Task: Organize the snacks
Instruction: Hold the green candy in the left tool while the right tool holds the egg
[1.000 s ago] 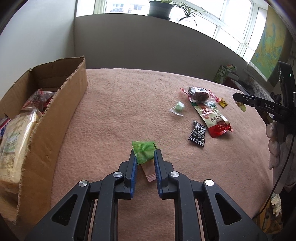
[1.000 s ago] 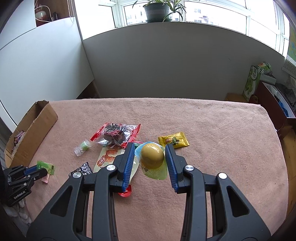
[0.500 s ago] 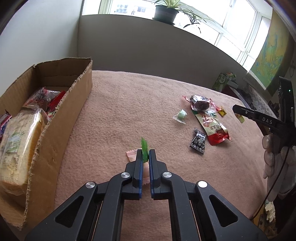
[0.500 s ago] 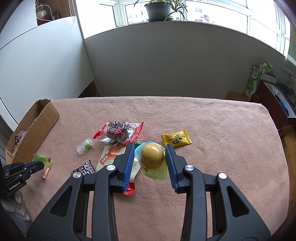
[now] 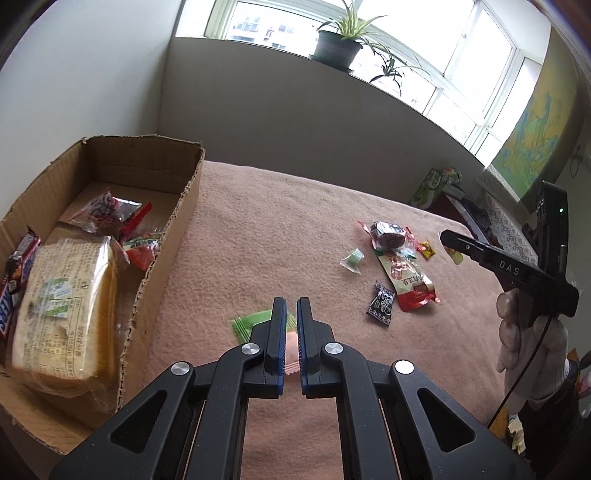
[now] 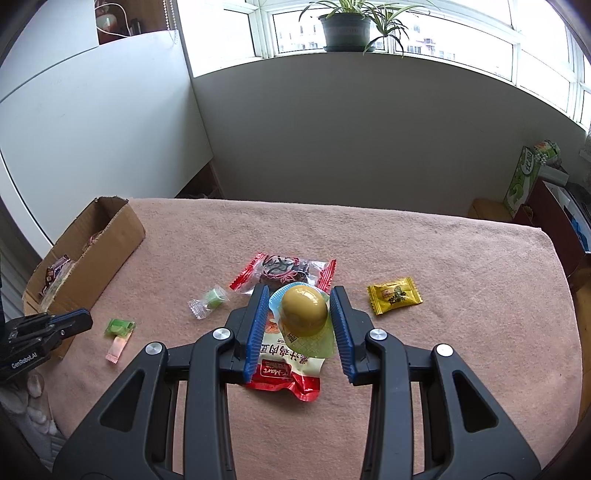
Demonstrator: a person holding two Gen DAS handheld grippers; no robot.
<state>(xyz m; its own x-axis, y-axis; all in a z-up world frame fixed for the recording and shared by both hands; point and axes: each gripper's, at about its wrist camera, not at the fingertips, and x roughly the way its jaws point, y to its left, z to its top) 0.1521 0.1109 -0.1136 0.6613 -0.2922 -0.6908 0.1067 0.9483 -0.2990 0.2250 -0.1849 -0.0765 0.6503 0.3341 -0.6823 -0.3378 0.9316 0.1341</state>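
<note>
My left jaws are pressed together and hold nothing. Just under their tips, on the pink cloth-covered surface, lies a flat green packet, touching a small pink packet that shows through the narrow gap between the jaws. Both are near the front left part of the surface, close to the cardboard box.

My right jaws pinch a yellow jelly cup by its rim, dome facing up, raised above the surface. A white-gloved hand grips the handle of that tool.

Below the cup, around the middle of the surface, lies a long red and white pouch. To its left are a small black sachet and, a little farther in, a green sweet in clear wrap. Behind the pouch and touching it is a dark snack in a clear, red-ended wrapper. A yellow sweet lies apart, toward the right edge.

The open box runs along the left edge. It holds a wrapped loaf of sliced bread nearest me, a chocolate bar at its left wall, and red and clear packets beyond.

Past the far edge stands a grey wall, with a potted plant on the window sill above.
</note>
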